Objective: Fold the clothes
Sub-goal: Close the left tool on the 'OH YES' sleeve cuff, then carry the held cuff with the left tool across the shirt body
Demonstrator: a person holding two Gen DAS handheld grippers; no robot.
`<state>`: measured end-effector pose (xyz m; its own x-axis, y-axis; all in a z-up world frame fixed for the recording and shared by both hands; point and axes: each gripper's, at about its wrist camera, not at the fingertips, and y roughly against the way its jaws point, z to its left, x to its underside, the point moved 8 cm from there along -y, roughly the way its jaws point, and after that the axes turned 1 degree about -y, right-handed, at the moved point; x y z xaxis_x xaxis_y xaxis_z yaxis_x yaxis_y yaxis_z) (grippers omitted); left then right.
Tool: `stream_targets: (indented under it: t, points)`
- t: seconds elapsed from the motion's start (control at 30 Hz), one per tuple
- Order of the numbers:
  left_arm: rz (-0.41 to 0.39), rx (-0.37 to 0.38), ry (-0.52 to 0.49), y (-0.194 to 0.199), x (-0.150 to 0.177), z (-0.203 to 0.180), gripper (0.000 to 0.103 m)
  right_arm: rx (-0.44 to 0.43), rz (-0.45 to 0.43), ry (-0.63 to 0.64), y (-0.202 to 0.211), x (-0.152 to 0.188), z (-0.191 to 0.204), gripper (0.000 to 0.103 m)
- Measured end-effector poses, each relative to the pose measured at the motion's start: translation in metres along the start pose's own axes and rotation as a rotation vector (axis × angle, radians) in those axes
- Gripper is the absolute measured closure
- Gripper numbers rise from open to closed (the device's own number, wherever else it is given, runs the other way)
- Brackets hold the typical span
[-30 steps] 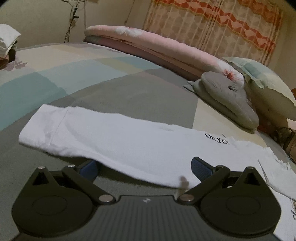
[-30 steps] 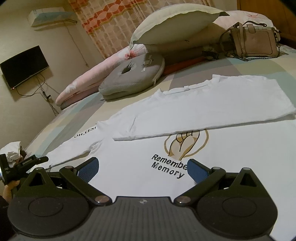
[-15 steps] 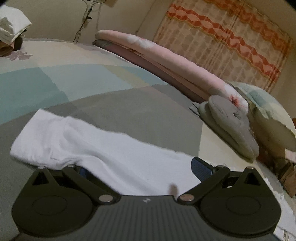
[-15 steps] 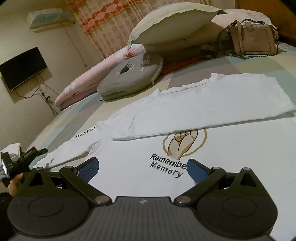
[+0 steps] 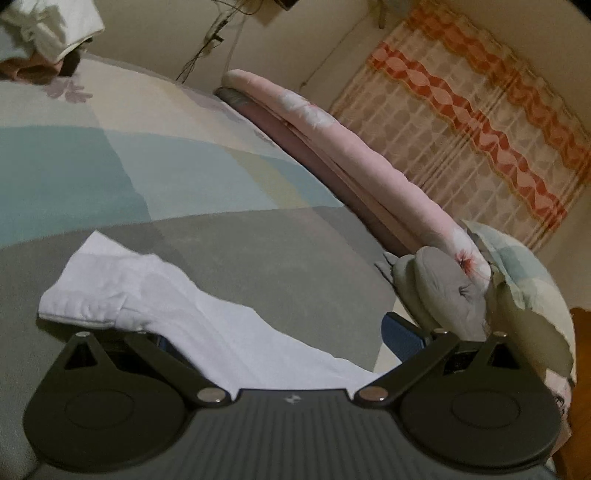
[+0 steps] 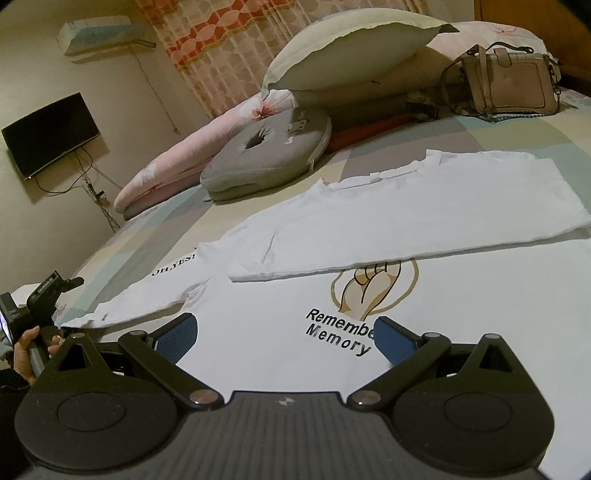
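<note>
A white long-sleeve shirt printed "Remember Memory" lies flat on the bed. One sleeve is folded across its chest. The other sleeve stretches out to the left over the grey sheet, rumpled near its cuff. My left gripper is open and low at this sleeve; the cloth lies over its left finger and hides that pad, while the right pad is bare. My right gripper hovers open over the shirt's lower body, holding nothing. A hand holds the left gripper at the sleeve's end.
A grey ring cushion, a rolled pink quilt, pillows and a beige handbag line the bed's far side. A wall TV hangs at left. A pile of clothes sits at the bed's corner.
My left gripper has pushed in along the outstretched sleeve toward its cuff and tilted; the sleeve has bunched up and now covers the left finger. The right gripper has barely moved.
</note>
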<state>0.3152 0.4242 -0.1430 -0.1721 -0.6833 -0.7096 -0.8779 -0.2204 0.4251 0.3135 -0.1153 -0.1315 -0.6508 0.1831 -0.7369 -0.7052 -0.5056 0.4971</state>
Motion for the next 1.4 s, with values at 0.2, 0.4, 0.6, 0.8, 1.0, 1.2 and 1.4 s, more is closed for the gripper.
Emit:
stream_targets:
  t: [0.2,0.4,0.6,0.8,1.0,1.2,1.4]
  points:
    - [0.006,-0.015,0.000,-0.013,0.012,0.007,0.001,0.003,0.004,0.003,-0.001,0.001,0.000,0.000]
    - [-0.014,0.020,-0.001,-0.001,-0.001,-0.007,0.001,-0.002,0.006,-0.008,-0.001,0.001,0.000,0.000]
    - [-0.023,0.041,-0.023,0.008,-0.009,-0.027,0.001,0.006,0.052,0.062,-0.003,0.006,0.009,0.000]
    - [-0.025,0.058,-0.057,0.020,-0.015,-0.055,0.001,0.003,0.104,0.123,-0.005,0.014,0.020,0.000]
    - [-0.009,0.059,-0.086,0.025,-0.018,-0.093,0.001,-0.012,0.150,0.100,-0.006,0.018,0.017,0.000]
    - [0.028,0.065,-0.135,0.025,-0.011,-0.141,0.001,-0.018,0.160,0.111,0.009,0.020,0.011,0.000]
    - [0.068,0.074,-0.182,0.025,-0.002,-0.190,0.001,-0.016,0.158,0.124,0.028,0.020,0.000,0.000]
